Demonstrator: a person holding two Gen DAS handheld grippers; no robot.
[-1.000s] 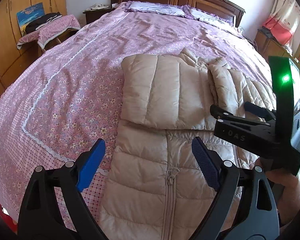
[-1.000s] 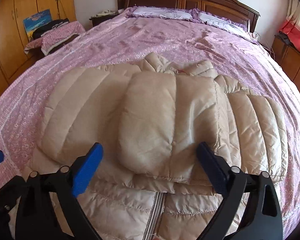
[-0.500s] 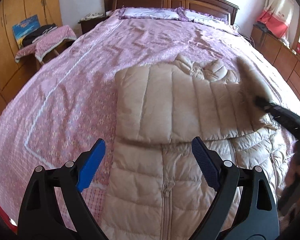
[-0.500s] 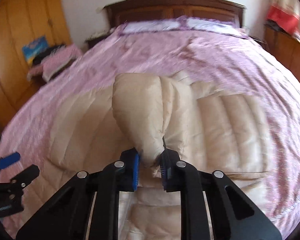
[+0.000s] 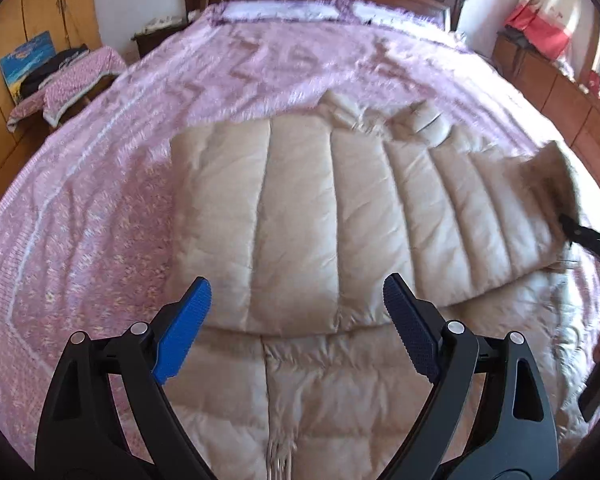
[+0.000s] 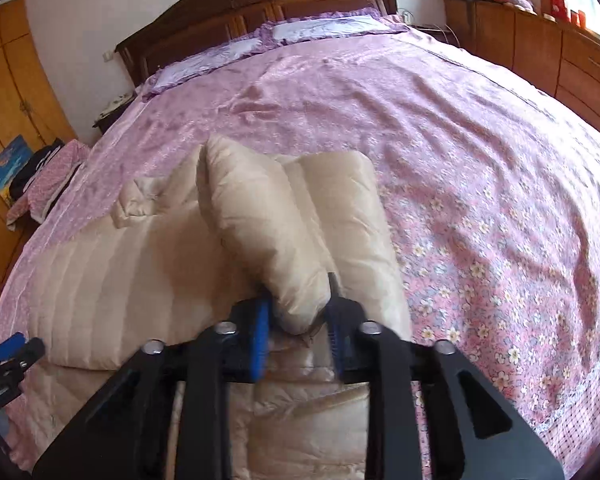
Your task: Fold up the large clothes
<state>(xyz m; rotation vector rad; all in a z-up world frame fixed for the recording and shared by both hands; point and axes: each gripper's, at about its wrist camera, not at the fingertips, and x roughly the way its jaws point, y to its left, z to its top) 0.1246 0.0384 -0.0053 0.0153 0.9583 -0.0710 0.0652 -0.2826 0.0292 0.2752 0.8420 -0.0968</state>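
Between opening right hand-held gripper (image 6: 298, 316) pads: jacket sleeve (image 6: 260, 224).

Pretty clearly someone's bedroom at home: a big bed with a pink floral bedspread (image 6: 500, 200), a dark carved wooden headboard (image 6: 260, 4) and frilly pillows (image 6: 332, 26). Wooden wardrobe doors (image 5: 40, 8) on one side, low wooden cabinets (image 6: 540, 56) on the other.

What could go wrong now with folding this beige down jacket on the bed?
1. The right hand-held gripper has the puffy sleeve between its pads while its jaws are opening; the sleeve may drop before it is placed.
2. The left hand-held gripper is open above the jacket, holding nothing, so the folded layers might shift.
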